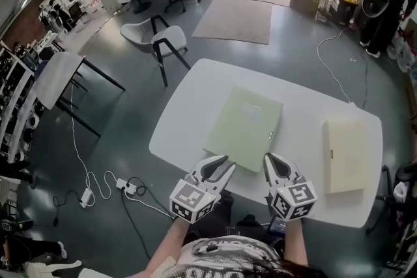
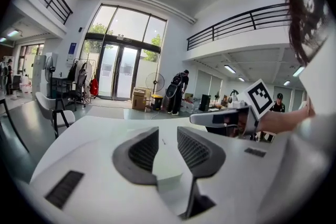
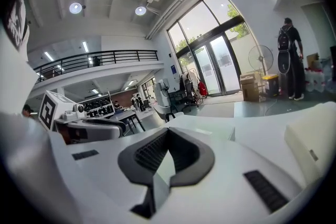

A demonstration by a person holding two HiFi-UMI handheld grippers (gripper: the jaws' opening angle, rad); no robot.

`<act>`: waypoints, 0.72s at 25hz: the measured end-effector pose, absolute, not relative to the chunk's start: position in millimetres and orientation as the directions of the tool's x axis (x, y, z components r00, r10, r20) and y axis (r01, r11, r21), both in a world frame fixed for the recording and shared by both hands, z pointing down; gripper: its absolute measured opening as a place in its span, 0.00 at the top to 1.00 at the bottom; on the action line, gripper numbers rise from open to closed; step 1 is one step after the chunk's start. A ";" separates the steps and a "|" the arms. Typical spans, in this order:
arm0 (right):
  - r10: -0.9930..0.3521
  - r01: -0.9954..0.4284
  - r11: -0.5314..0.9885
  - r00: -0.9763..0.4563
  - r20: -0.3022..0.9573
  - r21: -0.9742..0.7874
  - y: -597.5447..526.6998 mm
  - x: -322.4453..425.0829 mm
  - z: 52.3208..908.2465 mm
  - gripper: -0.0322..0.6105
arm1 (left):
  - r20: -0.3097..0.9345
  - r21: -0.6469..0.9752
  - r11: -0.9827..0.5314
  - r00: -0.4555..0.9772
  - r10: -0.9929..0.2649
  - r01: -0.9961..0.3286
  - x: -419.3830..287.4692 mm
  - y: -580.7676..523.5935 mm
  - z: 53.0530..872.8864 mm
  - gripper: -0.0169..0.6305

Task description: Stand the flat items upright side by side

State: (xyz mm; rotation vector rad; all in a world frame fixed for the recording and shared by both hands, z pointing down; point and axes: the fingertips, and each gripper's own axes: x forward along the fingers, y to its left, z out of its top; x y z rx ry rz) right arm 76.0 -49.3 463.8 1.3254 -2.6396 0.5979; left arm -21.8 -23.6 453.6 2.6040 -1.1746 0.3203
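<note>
Green book (image 1: 244, 127): laid flat near the middle of the white surface (image 1: 195, 91), with its near edge just ahead of both grippers.
Cream book (image 1: 344, 154): laid flat toward the right end of the surface, well apart from the green one (it looks the thicker of the two).
Left gripper (image 1: 220, 162): jaws a little apart and nothing held; the green cover is seen through the gap, with no contact that can be made out.
Right gripper (image 1: 270, 159): jaws brought together, empty, close to the green book's near right corner.
Handling: both books are judged stiff, fairly light and smooth-covered, so slipping is likely. The near edge would best be lifted first and then pinched across its thickness. The thin green one may topple unless it is leaned against the cream one.
Surroundings: nothing else is seen on the surface. A chair (image 1: 153, 36) and loose cables (image 1: 107, 182) are on the floor, clear of the work.
In the way: only the gap between the two books and the surface's near edge.
</note>
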 end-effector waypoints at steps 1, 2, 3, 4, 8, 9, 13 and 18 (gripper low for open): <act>-0.746 -0.798 0.524 -0.599 0.291 -0.297 -57.7 75.1 466.3 0.95 | 0.314 0.153 -0.642 0.653 -0.689 -0.751 -25.9 -32.2 457.3 0.79; -0.751 -0.804 0.512 -0.590 0.297 -0.303 -66.0 74.5 469.2 0.95 | 0.324 0.156 -0.646 0.656 -0.682 -0.747 -30.9 -40.7 461.7 0.77; -0.756 -0.810 0.499 -0.580 0.304 -0.307 -73.7 74.2 472.7 0.95 | 0.335 0.158 -0.647 0.657 -0.675 -0.746 -36.9 -48.8 467.3 0.77; -0.760 -0.818 0.486 -0.570 0.313 -0.309 -81.1 74.1 476.7 0.95 | 0.350 0.160 -0.647 0.656 -0.669 -0.746 -44.0 -56.9 474.2 0.76; -0.772 -0.848 0.434 -0.524 0.359 -0.304 -111.2 76.4 494.8 0.95 | 0.433 0.199 -0.624 0.639 -0.635 -0.755 -77.0 -90.4 515.1 0.67; -0.774 -0.855 0.421 -0.513 0.372 -0.304 -118.8 78.5 499.7 0.95 | 0.457 0.211 -0.618 0.635 -0.622 -0.757 -84.3 -98.5 526.9 0.66; -0.763 -0.872 0.372 -0.483 0.429 -0.319 -147.5 87.5 524.3 0.87 | 0.536 0.269 -0.599 0.634 -0.557 -0.754 -106.3 -125.5 573.2 0.61; -0.741 -0.892 0.318 -0.446 0.502 -0.323 -184.4 99.1 556.2 0.78 | 0.579 0.381 -0.597 0.686 -0.441 -0.706 -113.7 -141.5 616.2 0.57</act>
